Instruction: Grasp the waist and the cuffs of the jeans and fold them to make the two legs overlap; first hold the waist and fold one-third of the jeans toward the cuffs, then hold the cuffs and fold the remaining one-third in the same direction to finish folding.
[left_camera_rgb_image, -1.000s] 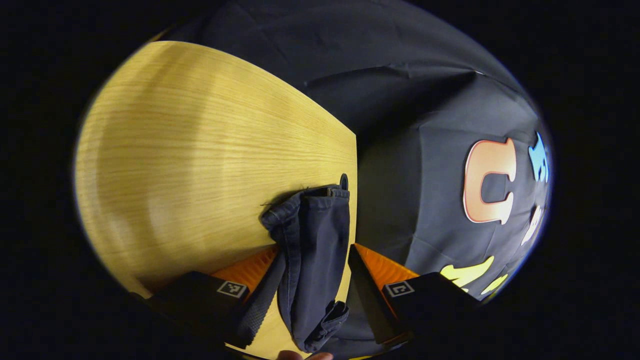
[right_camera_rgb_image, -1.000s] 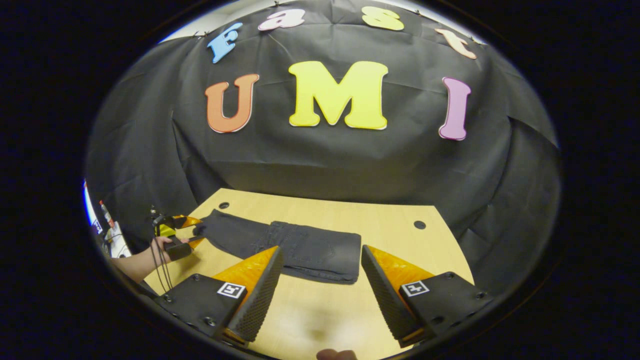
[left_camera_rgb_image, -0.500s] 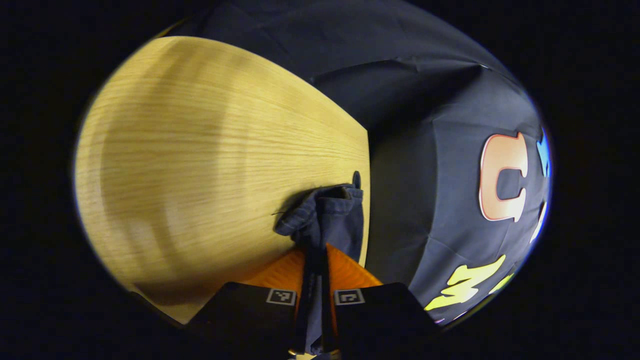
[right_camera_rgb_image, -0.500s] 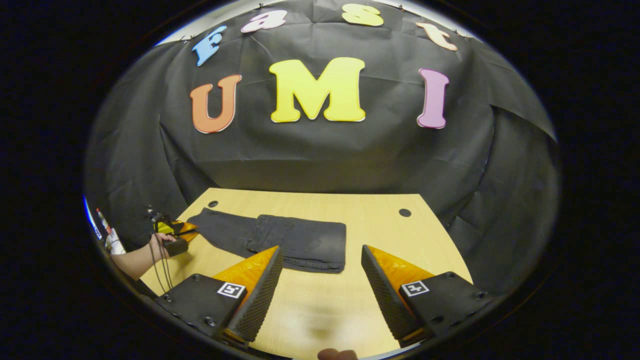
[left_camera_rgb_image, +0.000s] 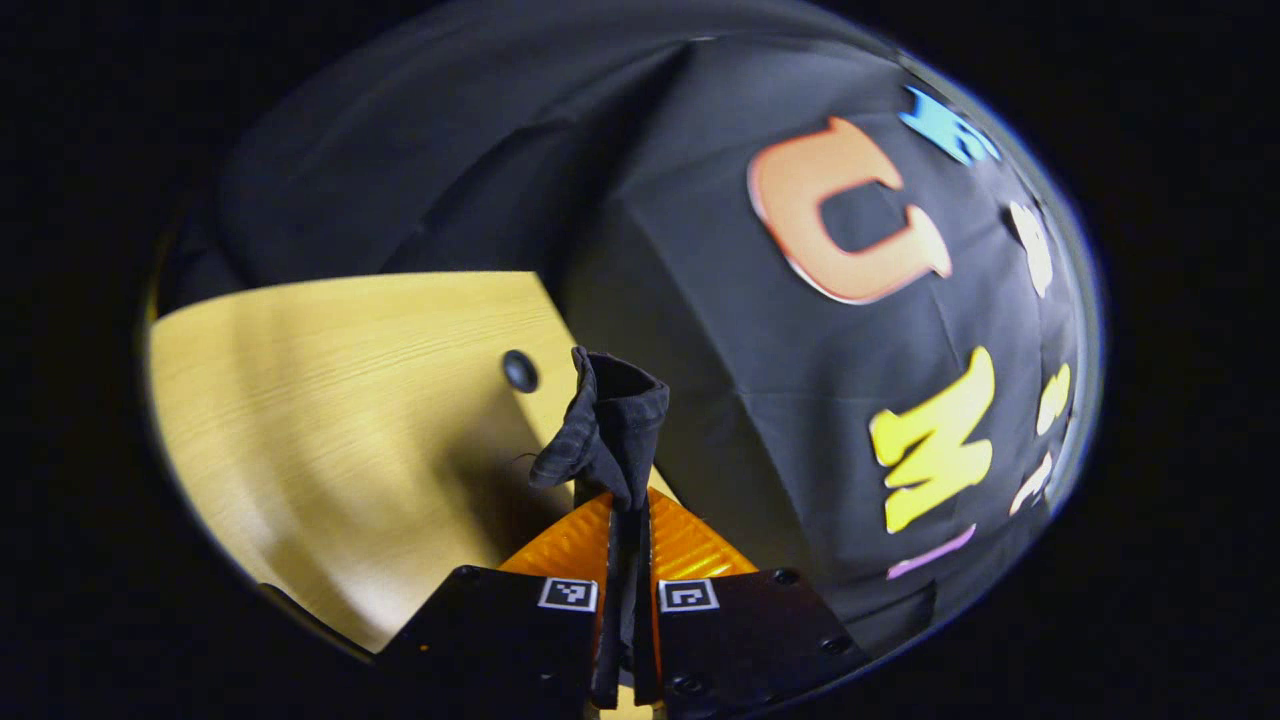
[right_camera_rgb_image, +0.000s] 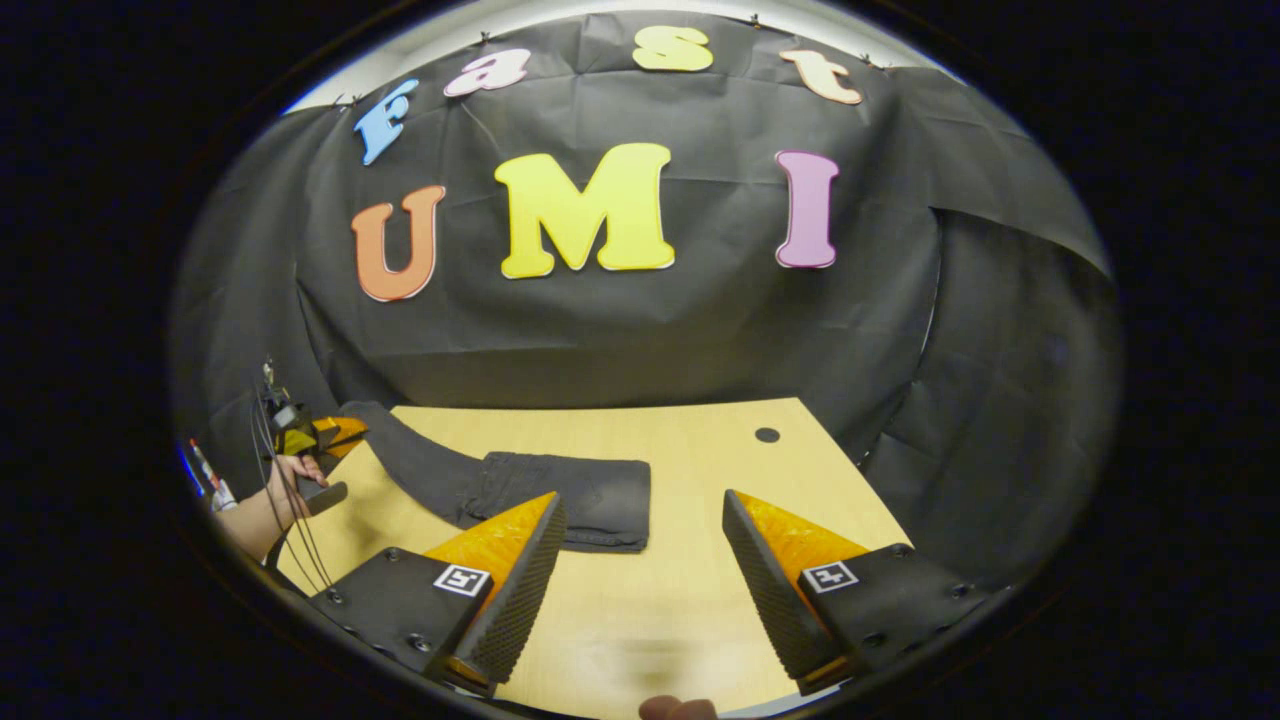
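pinching the cuffs (left_camera_rgb_image: 610, 425) off the surface (right_camera_rgb_image: 690, 600), the left tongs (left_camera_rgb_image: 628, 520) carry soft, floppy, fairly heavy jeans (right_camera_rgb_image: 560, 495) while the right tongs (right_camera_rgb_image: 640, 575) gape empty.

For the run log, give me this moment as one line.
step: final fold, cuff end lifted | left gripper: jaws shut on jeans cuffs | right gripper: open, holding nothing, over table | waist third already folded

left gripper (left_camera_rgb_image: 622, 520) closed on cuffs (left_camera_rgb_image: 605, 425) | lifted them off table (left_camera_rgb_image: 330, 400) | jeans (right_camera_rgb_image: 560, 492) leg rose at left
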